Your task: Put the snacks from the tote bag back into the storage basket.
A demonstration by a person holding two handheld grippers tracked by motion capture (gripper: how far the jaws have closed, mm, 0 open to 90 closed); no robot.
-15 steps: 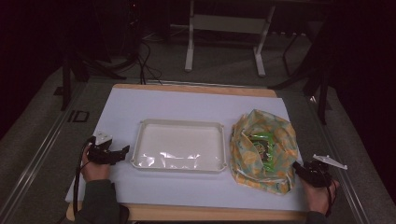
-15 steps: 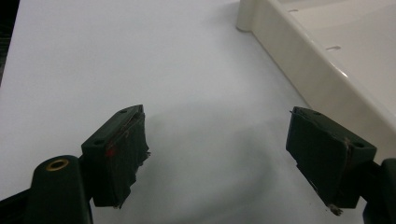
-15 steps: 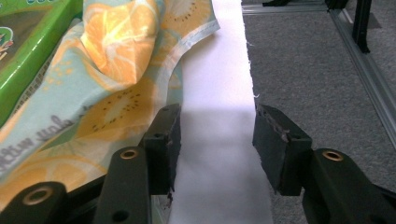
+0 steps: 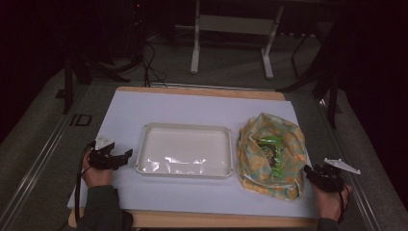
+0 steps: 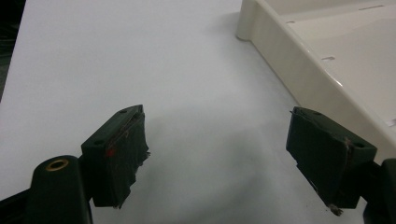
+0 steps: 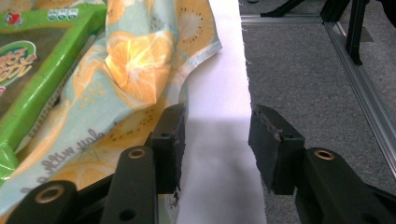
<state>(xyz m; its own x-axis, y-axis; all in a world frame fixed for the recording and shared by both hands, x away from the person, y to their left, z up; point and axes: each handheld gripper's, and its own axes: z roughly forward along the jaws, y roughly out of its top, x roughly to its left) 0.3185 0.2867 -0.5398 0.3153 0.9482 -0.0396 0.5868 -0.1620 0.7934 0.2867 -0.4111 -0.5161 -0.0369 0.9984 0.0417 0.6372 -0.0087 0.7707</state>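
A cream plastic tray (image 4: 185, 127) lies in the middle of the white sheet, with a glossy bottom. To its right sits a crumpled fruit-print cloth bag (image 4: 291, 142) with a green packet (image 4: 269, 153) showing in its opening. My left gripper (image 4: 126, 158) rests on the sheet just left of the tray, open, with nothing between its fingers. In the left gripper view, the left gripper (image 5: 217, 130) has the tray's wall (image 5: 299, 60) at its right. My right gripper (image 4: 309, 171) sits at the bag's lower right edge, open. In the right gripper view, the right gripper (image 6: 217, 126) holds nothing, its left jaw against the cloth (image 6: 135, 60) beside the packet (image 6: 51, 56).
The white sheet (image 4: 202, 106) covers a wooden table (image 4: 202, 91). The sheet's right edge (image 6: 245, 70) runs just beside my right gripper, with grey carpet (image 6: 303, 70) and a metal rail (image 6: 364, 93) beyond. Stand legs (image 4: 195, 43) rise behind the table.
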